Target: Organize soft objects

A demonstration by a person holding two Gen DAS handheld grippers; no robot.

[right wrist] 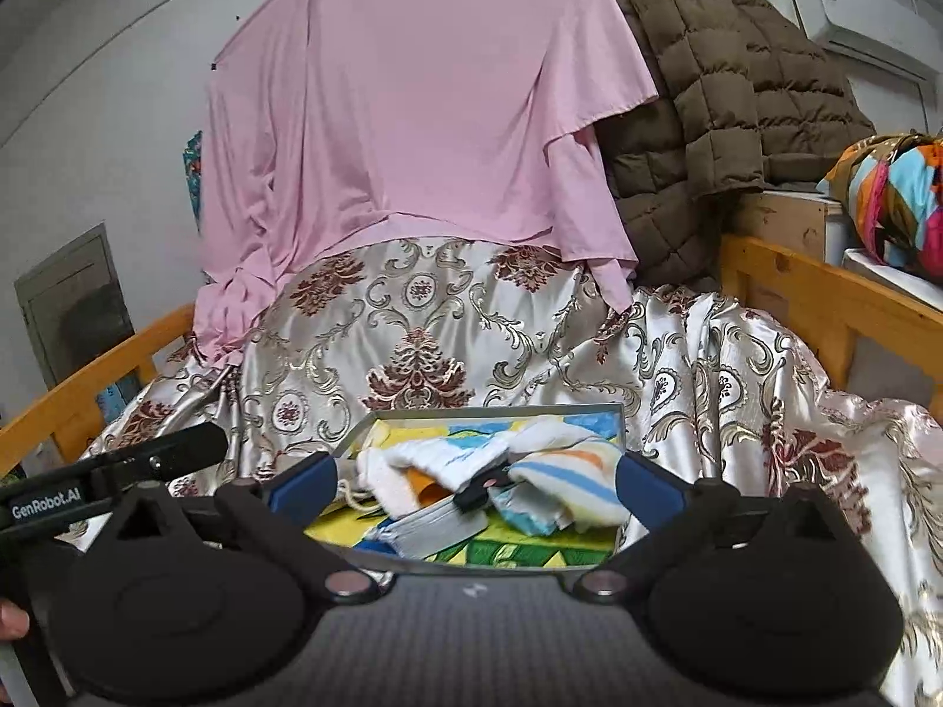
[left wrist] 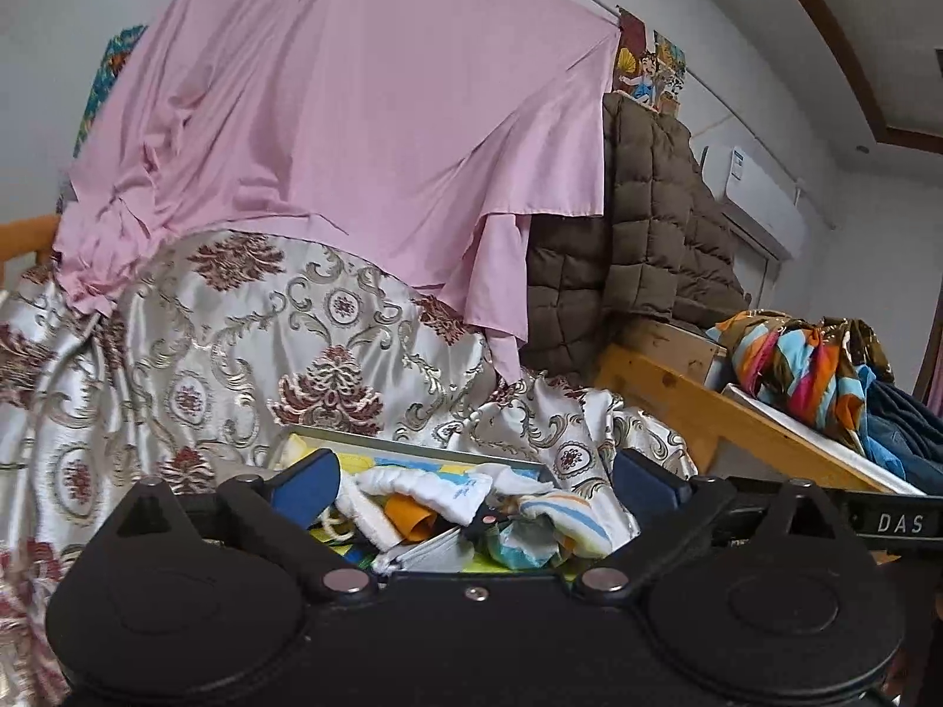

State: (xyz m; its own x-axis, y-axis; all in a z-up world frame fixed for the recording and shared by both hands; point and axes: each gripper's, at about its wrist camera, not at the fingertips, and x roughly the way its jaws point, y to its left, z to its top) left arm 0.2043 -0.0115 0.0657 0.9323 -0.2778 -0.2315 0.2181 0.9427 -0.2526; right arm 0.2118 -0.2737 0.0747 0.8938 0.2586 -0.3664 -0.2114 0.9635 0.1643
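Tray (right wrist: 619, 418) front and centre — a shallow grey-rimmed tin with a bright yellow, green and blue printed floor, sitting on the silver brocade bedspread (right wrist: 424, 324) with its dark red medallions. Inside it, a jumble of soft small things: a white terry cloth (right wrist: 406, 465) with an orange patch at the left, a striped cloth (right wrist: 574, 480) in white, blue and orange at the right, a pale blue face mask (right wrist: 439, 524) lying toward the near rim, and a crumpled blue-and-white piece (right wrist: 521, 512) tucked between mask and striped cloth. A small black item pokes up in the middle of the heap; what it is cannot be made out.

Right gripper (right wrist: 476, 486) hovers over the near side of the tray, blue pads (right wrist: 306, 486) spread wide with nothing between them. Left gripper (left wrist: 474, 492) is spread just as wide and empty, above the same pile of cloths (left wrist: 465, 515) — in the right wrist view its black finger (right wrist: 153, 456) juts in from the left, beside the tray.

Behind, a pink sheet (right wrist: 424, 106) hangs down over the bedspread, a brown quilted jacket (right wrist: 707, 100) drapes beside it, and a colourful striped bundle (right wrist: 896, 200) rests past the wooden bed rail (right wrist: 825, 294).
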